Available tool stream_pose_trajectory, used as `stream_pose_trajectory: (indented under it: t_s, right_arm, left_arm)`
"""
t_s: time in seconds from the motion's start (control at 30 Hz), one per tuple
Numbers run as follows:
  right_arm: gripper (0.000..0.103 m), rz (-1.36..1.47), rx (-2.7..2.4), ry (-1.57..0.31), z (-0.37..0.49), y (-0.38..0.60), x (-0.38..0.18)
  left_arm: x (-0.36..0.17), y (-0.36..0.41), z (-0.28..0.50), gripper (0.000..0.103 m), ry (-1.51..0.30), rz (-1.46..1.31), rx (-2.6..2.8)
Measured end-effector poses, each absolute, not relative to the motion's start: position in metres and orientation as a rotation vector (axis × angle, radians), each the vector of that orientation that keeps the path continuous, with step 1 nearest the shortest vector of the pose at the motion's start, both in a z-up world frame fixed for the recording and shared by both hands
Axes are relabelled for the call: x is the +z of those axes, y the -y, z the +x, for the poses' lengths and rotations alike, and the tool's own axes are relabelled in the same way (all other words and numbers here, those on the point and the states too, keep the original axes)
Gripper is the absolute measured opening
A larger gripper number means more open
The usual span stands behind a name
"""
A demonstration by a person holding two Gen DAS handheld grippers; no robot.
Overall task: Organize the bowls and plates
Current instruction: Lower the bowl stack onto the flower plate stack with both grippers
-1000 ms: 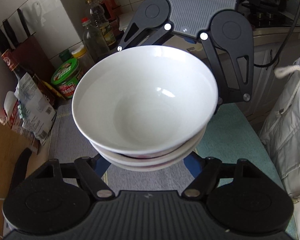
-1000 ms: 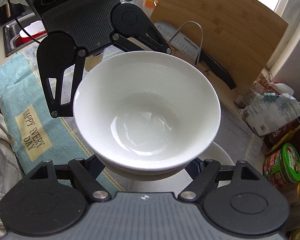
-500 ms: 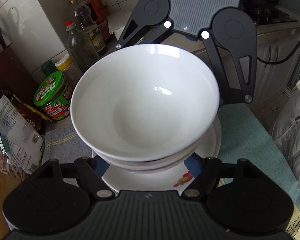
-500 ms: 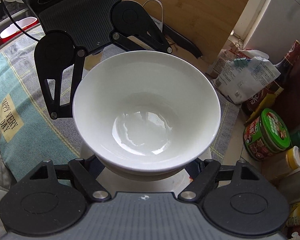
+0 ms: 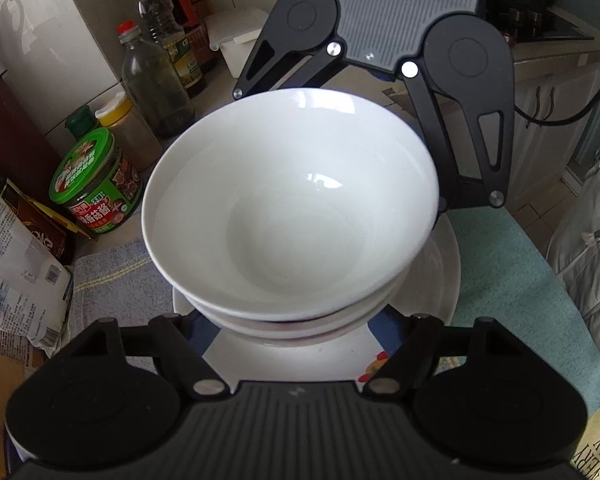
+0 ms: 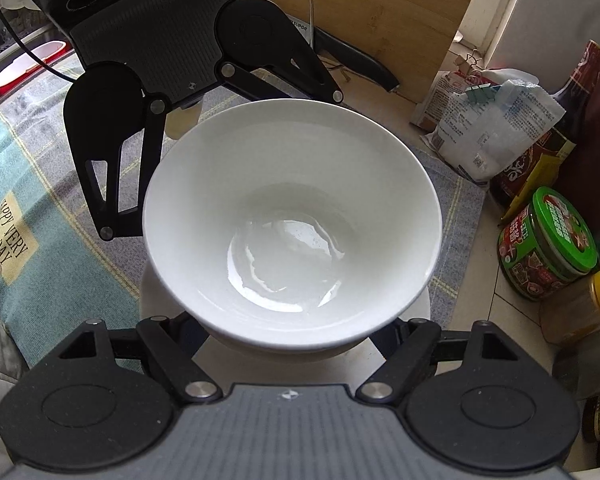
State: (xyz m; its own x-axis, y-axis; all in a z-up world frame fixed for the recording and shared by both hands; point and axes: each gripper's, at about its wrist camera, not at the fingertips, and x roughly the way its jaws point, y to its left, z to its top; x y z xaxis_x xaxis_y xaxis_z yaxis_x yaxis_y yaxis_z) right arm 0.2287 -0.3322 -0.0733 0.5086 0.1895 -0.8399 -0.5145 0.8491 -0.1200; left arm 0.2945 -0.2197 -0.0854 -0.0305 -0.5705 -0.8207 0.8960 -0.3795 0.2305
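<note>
Green-lidded jar (image 5: 94,182) at 9 o'clock of bowl stack (image 5: 290,216). Stack centre frame, over white plate (image 5: 440,276) on teal cloth (image 5: 512,280). Left gripper (image 5: 290,330) clamped on stack at 6 o'clock side; right gripper (image 6: 296,336) likewise clamped, facing from 12 o'clock.

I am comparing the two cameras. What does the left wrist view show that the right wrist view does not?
Only the left wrist view shows the glass bottles by the tiled wall and the red print on the plate.
Only the right wrist view shows the wooden cutting board, the black-handled knife and the sink.
Both show the stacked white bowls, the green-lidded jar and the teal cloth.
</note>
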Motion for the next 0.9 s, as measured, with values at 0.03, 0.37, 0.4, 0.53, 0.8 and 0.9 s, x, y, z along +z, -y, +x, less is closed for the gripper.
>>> stream_pose_trajectory:
  t_s: [0.03, 0.37, 0.4, 0.53, 0.8, 0.9]
  right_arm:
    - [0.085, -0.38, 0.437, -0.951, 0.229, 0.332, -0.074]
    - [0.085, -0.364, 0.448, -0.969, 0.232, 0.332, -0.08]
    - [0.085, -0.364, 0.448, -0.971, 0.232, 0.331, -0.081]
    - [0.085, -0.36, 0.448, -0.976, 0.233, 0.331, -0.083]
    - [0.086, -0.351, 0.439, -0.971, 0.233, 0.331, -0.084]
    - [0.088, -0.318, 0.437, -0.965, 0.232, 0.333, -0.084]
  left_arm:
    - [-0.086, 0.22, 0.295, 0.078, -0.429, 1.087, -1.662]
    - [-0.092, 0.226, 0.297, 0.078, -0.466, 1.088, -1.669]
    - [-0.093, 0.226, 0.297, 0.078, -0.47, 1.089, -1.67]
    - [-0.096, 0.228, 0.3, 0.078, -0.48, 1.082, -1.676]
    - [-0.097, 0.231, 0.302, 0.079, -0.494, 1.078, -1.676]
    - [-0.099, 0.23, 0.302, 0.081, -0.481, 1.067, -1.668]
